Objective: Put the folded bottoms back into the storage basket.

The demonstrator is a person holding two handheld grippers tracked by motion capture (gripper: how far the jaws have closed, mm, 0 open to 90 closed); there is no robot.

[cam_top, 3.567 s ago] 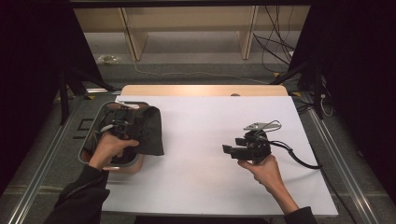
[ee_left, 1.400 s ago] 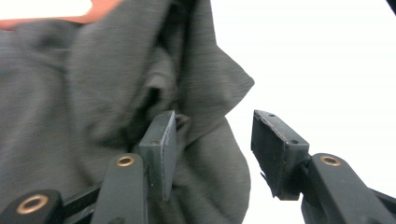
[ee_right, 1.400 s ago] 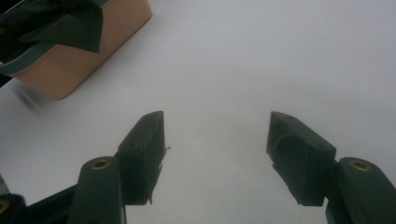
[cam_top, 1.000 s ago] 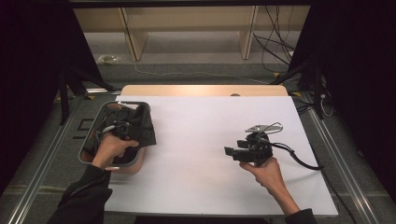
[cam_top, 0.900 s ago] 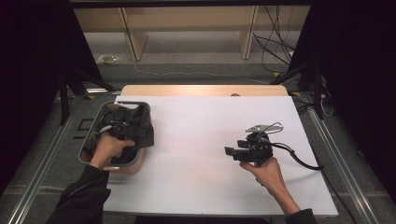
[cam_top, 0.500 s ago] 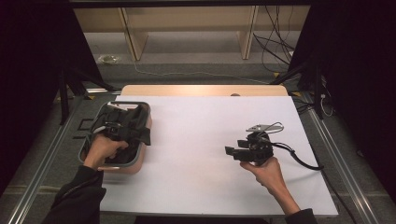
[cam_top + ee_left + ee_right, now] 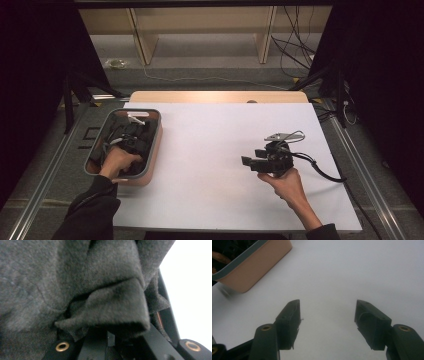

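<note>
A dark grey cloth (image 7: 125, 131) lies bunched inside a peach bin with a grey rim (image 7: 158, 131) at the table's left. My left gripper (image 7: 132, 145) is down in the bin, buried in the cloth. In the left gripper view a fold of the cloth (image 7: 110, 310) lies over and between the jaws of the left gripper (image 7: 112, 333), which have just closed on it and eased slightly. My right gripper (image 7: 251, 161) hovers over the white table at the right, open with nothing between its jaws (image 7: 327, 315). It faces the bin (image 7: 257, 267).
A white sheet (image 7: 220, 130) covers the table, with a wooden strip (image 7: 215, 96) at its far edge. The right gripper's cable (image 7: 325, 172) trails to the right. Metal rails (image 7: 367, 190) run along both sides. Shelves and loose cables stand beyond the table.
The cloth hung over the bin's right rim onto the table earlier; now it is all inside the bin. The left hand has sunk deeper into the bin. The right hand has kept still.
</note>
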